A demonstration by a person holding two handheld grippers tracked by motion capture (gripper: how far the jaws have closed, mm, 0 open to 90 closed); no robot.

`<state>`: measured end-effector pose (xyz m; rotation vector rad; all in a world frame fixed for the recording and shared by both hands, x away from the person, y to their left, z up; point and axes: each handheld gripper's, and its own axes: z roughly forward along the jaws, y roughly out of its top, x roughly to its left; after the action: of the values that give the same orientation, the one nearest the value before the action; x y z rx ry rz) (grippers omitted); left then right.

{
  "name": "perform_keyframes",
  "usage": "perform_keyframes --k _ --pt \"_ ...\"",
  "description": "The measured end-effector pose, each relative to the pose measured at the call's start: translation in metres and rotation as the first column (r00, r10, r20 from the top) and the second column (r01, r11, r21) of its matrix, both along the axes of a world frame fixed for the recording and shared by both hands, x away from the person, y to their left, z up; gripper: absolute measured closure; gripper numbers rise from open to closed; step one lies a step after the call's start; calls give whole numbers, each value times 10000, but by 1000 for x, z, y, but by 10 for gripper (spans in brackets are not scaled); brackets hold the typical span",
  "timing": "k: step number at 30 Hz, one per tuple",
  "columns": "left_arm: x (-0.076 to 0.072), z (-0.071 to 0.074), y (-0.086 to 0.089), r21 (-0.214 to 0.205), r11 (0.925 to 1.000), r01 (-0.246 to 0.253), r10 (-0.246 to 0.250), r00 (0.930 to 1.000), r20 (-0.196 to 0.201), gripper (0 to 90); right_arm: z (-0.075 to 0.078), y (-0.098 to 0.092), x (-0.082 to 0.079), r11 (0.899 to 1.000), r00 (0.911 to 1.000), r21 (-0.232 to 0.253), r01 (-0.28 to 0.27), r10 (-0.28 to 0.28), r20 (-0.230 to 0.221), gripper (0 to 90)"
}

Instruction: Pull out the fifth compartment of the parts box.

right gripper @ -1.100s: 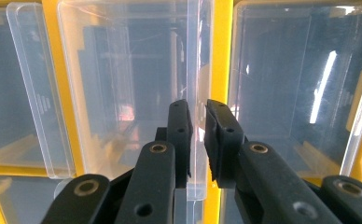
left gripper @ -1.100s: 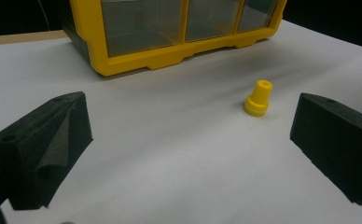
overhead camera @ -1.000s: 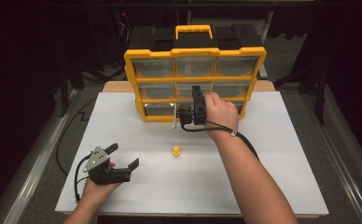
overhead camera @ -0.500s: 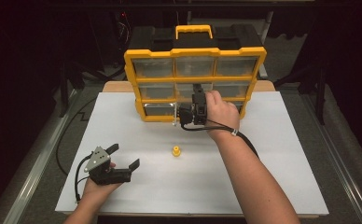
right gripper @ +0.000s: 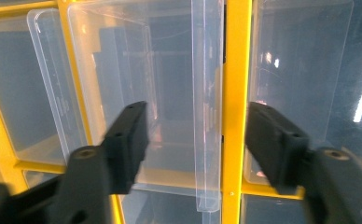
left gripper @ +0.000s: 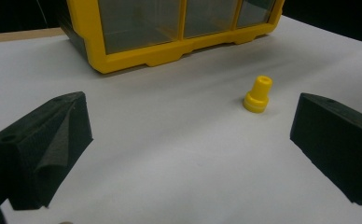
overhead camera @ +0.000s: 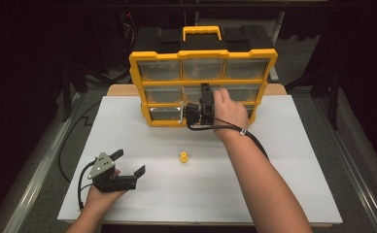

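While the right gripper [overhead camera: 205,92] is held up against the front of the yellow organizer [overhead camera: 203,57], its jaws have just been opening and now stand apart on either side of a clear drawer's handle tab [right gripper: 207,140], pressing on nothing. That clear drawer [right gripper: 137,93] sits pulled slightly out of the organizer's frame. The organizer stands upright at the far edge of a white table [overhead camera: 283,184], with dark room and floor all around it. Nearer the person than the organizer, a small yellow peg [overhead camera: 183,157] stands alone on the white surface. Well to the near left of the organizer, the left gripper [overhead camera: 128,167] rests low over the table, jaws spread wide and empty, facing the peg.
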<state>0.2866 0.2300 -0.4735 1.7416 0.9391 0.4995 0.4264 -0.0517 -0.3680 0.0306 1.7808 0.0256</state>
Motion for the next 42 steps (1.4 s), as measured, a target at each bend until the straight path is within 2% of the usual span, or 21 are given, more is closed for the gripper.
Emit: perform_keyframes --k 5,6,13,19,42 --pt "0 0 0 -9 10000 -24 25 10000 15 1 2 -3 0 10000 9999 -45 41 -41 -112 571" --pt "0 0 0 -61 10000 -40 40 10000 13 1 3 -3 0 9998 9999 -167 61 -62 -81 600" --pt "0 1 1 -151 9999 -78 78 10000 11 1 2 -3 -1 9997 9998 -217 101 -97 179 763" --pt "0 0 1 -259 9996 -99 98 9999 -29 1 2 -3 -7 9994 9998 -353 12 -5 202 773" --pt "0 2 3 -325 9995 -55 54 10000 -40 1 -1 -9 -60 9987 9981 -216 -457 465 397 774"
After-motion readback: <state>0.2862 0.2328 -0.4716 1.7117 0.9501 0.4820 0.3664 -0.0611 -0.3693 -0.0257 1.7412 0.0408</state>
